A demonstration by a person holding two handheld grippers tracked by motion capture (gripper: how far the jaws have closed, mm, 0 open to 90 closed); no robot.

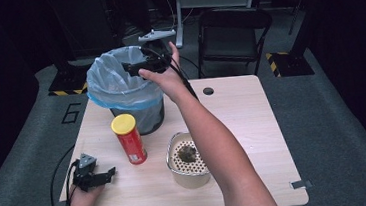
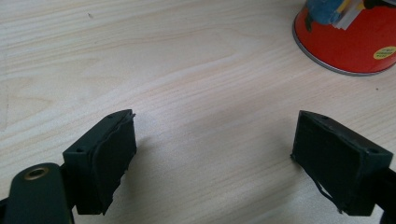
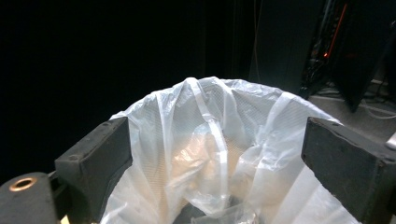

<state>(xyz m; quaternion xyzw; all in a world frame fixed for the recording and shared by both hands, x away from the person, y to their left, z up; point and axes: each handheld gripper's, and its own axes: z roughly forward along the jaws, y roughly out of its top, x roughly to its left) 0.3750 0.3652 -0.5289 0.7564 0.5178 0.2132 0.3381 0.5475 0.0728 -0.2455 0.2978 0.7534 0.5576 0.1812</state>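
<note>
A black bin with a pale blue liner stands at the table's back left. My right gripper hovers over its mouth, held by an outstretched arm. In the right gripper view the gripper is open with nothing between its jaws, and the crumpled white liner lies below. My left gripper rests low at the table's front left. It is open and empty over bare wood. A red can with a yellow lid stands to its right, and the can's base lies beyond the right jaw.
A white perforated pot holding a dark lump sits right of the can, under my right forearm. The wooden table has a cable hole near its back edge. A black folding chair stands behind the table.
</note>
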